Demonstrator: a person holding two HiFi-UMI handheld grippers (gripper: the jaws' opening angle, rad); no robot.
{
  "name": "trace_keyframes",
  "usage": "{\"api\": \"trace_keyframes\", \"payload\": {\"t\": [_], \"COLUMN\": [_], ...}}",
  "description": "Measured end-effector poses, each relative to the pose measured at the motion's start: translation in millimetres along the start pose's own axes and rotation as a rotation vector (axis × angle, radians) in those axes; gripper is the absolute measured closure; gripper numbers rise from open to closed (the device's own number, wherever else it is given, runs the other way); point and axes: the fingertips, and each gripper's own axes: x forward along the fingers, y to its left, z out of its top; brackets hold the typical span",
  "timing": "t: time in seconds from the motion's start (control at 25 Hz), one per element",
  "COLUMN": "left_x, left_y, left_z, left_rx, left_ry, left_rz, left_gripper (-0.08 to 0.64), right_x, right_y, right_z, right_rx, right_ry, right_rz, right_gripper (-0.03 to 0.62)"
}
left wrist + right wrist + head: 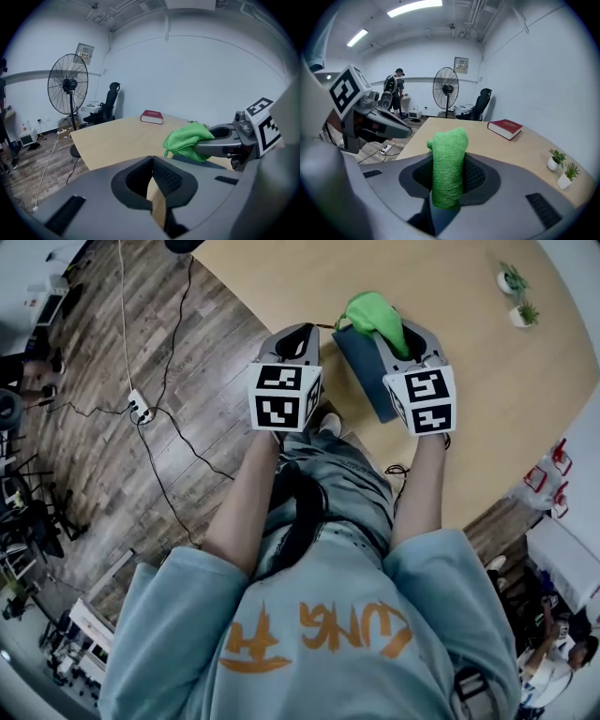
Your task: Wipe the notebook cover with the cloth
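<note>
A dark blue notebook [362,371] lies near the front edge of the wooden table [450,352]. My right gripper [394,329] hangs over it, shut on a green cloth [373,313] that sticks out past its tips. In the right gripper view the cloth [448,164] stands up between the jaws. My left gripper [298,334] is just left of the notebook, at the table's edge, shut with nothing in it. From the left gripper view its tips [153,161] meet, and the cloth [185,140] hangs from the right gripper [229,140] at the right.
A red book [506,128] lies farther along the table. Two small potted plants [517,296] stand at its far right. A standing fan [68,86], an office chair [110,101] and floor cables [141,409] lie beyond the table's left edge. A person [396,91] stands far back.
</note>
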Motion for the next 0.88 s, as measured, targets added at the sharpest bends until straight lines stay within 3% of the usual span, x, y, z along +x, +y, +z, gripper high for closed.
{"api": "trace_keyframes", "payload": {"t": [0.36, 0.68, 0.88], "left_x": [10.0, 18.8, 19.0], "left_y": [22.4, 28.4, 24.8], "left_z": [0.5, -13.6, -17.4], "left_rx": [-0.027, -0.032, -0.018], "left_ry": [0.027, 0.073, 0.086], "left_rz": [0.034, 0.036, 0.023], "left_gripper": [0.541, 0.540, 0.541], "right_x": [44.4, 75.3, 74.4], "right_y": [-8.7, -5.8, -2.0], "right_z": [3.3, -31.7, -36.7], "right_rx": [0.036, 0.043, 0.058], "right_ry": [0.053, 0.174, 0.188], "right_rz": [-0.008, -0.015, -0.017], "right_gripper": [0.483, 0.483, 0.483]}}
